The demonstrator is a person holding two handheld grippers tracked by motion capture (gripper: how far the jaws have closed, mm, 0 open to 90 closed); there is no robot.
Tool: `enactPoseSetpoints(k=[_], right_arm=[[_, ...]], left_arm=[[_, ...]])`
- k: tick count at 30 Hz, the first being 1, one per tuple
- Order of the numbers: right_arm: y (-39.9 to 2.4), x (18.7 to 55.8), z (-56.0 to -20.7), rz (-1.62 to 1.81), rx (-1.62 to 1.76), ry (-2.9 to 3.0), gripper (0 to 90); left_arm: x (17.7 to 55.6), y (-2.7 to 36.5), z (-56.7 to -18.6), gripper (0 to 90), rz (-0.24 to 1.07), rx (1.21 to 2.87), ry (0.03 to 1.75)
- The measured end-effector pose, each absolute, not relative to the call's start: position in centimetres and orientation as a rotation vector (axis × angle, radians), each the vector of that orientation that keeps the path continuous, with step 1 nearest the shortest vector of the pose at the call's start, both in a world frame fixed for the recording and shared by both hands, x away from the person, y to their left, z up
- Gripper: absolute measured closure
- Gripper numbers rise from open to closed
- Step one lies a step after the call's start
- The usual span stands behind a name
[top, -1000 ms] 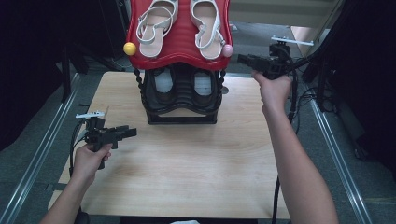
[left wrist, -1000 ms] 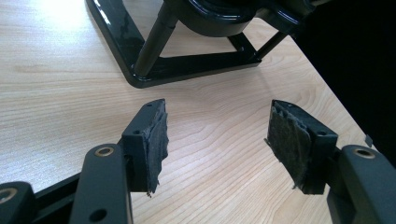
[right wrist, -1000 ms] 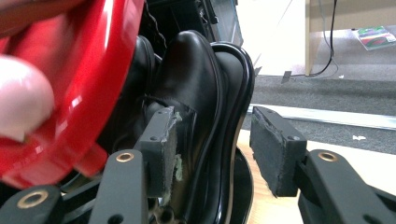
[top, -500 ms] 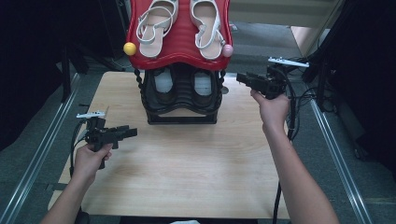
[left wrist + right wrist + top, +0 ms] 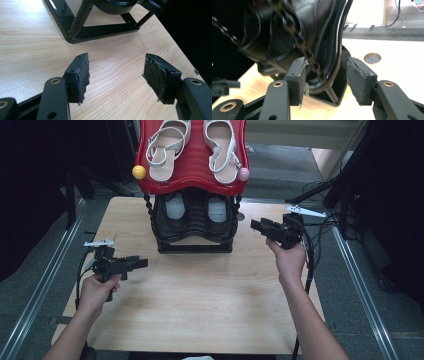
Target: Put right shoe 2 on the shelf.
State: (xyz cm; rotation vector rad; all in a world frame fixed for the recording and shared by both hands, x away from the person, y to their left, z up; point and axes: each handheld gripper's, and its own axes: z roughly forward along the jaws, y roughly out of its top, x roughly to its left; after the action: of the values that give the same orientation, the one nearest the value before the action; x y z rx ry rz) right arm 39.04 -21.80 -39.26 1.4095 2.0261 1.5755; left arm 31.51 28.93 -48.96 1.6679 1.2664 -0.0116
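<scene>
A two-tier shoe rack stands at the back of the wooden table (image 5: pixel 200 295). A pair of white sandals (image 5: pixel 165 145) lies on its red top shelf (image 5: pixel 192 175). Dark shoes with pale insoles (image 5: pixel 175 207) sit in the black lower tier (image 5: pixel 195 240). My right gripper (image 5: pixel 257 226) hovers open just right of the lower tier and points at it. In the right gripper view its pads (image 5: pixel 359 80) frame the rack's black frame and beaded post (image 5: pixel 308 55) without touching them. My left gripper (image 5: pixel 139 263) is open and low over the table, left of the rack. The left gripper view has nothing between the jaws, with the rack's base (image 5: pixel 100 28) ahead.
A yellow ball (image 5: pixel 138 171) and a pink ball (image 5: pixel 243 174) cap the red shelf's front corners. A round hole (image 5: pixel 372 58) is in the table near the rack's right side. Metal rails (image 5: pixel 360 290) run along both table sides. Cables (image 5: pixel 312 245) trail from the right gripper.
My right gripper has come down and toward me from beside the red shelf to the level of the black lower tier. The left gripper has stayed where it was.
</scene>
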Motion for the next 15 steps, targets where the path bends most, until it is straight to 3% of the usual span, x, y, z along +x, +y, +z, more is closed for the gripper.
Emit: enactPoseSetpoints(k=[15], right_arm=[[-22.5,36.4,-43.6,1.548,1.434,2.08,51.0]], left_arm=[[31.5,28.9,-48.9,37.5,-0.008,1.66,1.268]])
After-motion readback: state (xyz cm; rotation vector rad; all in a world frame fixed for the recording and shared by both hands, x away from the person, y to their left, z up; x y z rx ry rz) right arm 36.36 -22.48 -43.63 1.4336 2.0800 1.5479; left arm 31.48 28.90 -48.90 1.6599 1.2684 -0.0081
